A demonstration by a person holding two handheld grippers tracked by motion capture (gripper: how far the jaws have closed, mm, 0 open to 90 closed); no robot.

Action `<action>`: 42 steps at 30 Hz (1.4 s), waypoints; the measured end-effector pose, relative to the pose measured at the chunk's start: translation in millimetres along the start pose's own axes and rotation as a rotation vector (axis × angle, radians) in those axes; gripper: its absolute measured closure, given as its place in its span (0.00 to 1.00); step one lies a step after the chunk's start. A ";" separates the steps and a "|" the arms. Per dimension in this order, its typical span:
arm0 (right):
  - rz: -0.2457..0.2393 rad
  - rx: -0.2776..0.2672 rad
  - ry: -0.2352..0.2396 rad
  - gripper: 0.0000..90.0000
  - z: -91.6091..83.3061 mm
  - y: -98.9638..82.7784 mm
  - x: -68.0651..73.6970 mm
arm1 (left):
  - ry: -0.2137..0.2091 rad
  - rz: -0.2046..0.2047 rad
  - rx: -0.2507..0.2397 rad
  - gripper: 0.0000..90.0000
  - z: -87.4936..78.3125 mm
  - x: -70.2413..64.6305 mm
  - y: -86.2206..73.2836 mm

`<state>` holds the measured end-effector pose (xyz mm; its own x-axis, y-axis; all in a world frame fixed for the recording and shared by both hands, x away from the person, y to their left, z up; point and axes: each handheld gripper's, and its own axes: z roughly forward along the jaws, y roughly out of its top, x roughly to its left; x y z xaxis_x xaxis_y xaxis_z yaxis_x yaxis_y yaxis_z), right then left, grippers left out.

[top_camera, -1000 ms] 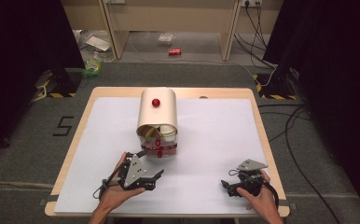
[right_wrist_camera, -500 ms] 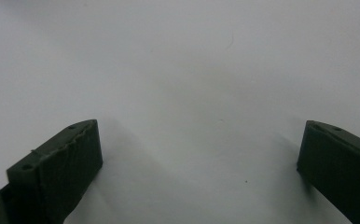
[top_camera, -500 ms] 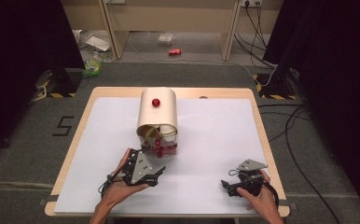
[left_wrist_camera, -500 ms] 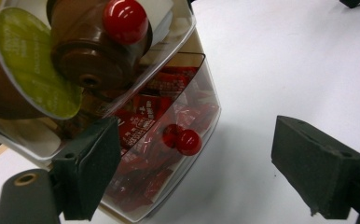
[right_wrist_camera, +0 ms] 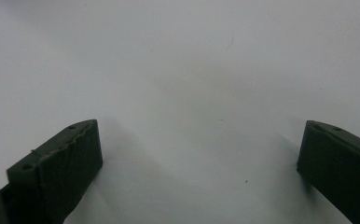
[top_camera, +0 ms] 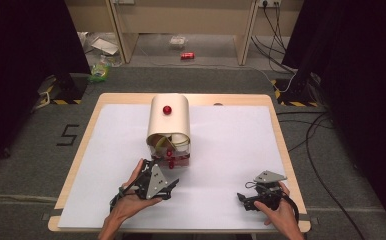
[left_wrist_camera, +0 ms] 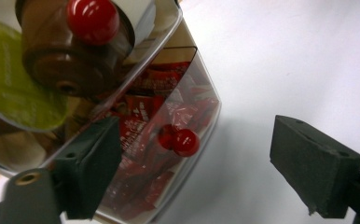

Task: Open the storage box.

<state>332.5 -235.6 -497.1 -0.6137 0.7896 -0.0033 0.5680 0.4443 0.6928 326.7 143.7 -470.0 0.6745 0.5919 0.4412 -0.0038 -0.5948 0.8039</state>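
Left gripper (top_camera: pixel 170 181): jaws spread wide, empty, just short of cream round-topped box with clear front drawer of red sweets (top_camera: pixel 169 131). Drawer's small red knob (left_wrist_camera: pixel 184 142) dead ahead between jaws. Right gripper (top_camera: pixel 242 198) likewise open, well apart, farther off.

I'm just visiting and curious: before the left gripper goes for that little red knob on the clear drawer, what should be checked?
1. Left gripper jaws open: ok.
2. Lower red knob between the jaws: ok, though nearer one jaw.
3. Jaws closed on the knob: not ok, gaps either side.
4. Right gripper out of the way on the white table cover: ok.
5. Drawer free to slide: cannot tell.
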 end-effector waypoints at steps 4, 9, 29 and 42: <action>0.000 0.000 0.000 0.00 0.0 0.0 0.0 | 0.017 0.063 0.014 0.17 3.6 -4.6 0.4; 0.001 0.001 -0.001 0.00 -0.1 -0.1 0.2 | 0.011 0.079 0.025 0.17 7.1 -4.1 0.2; 0.000 0.002 0.000 0.00 -0.2 -0.1 0.0 | -0.054 -0.051 -0.007 0.17 2.1 -1.3 0.4; -0.002 0.000 0.000 0.00 0.0 -0.2 -0.1 | -0.021 -0.078 -0.008 0.36 -6.0 0.8 0.9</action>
<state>332.4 -235.7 -497.2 -0.6143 0.7891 -0.0047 0.5671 0.4456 0.6927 322.8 146.9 -466.6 0.6883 0.6247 0.3687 0.0436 -0.5429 0.8386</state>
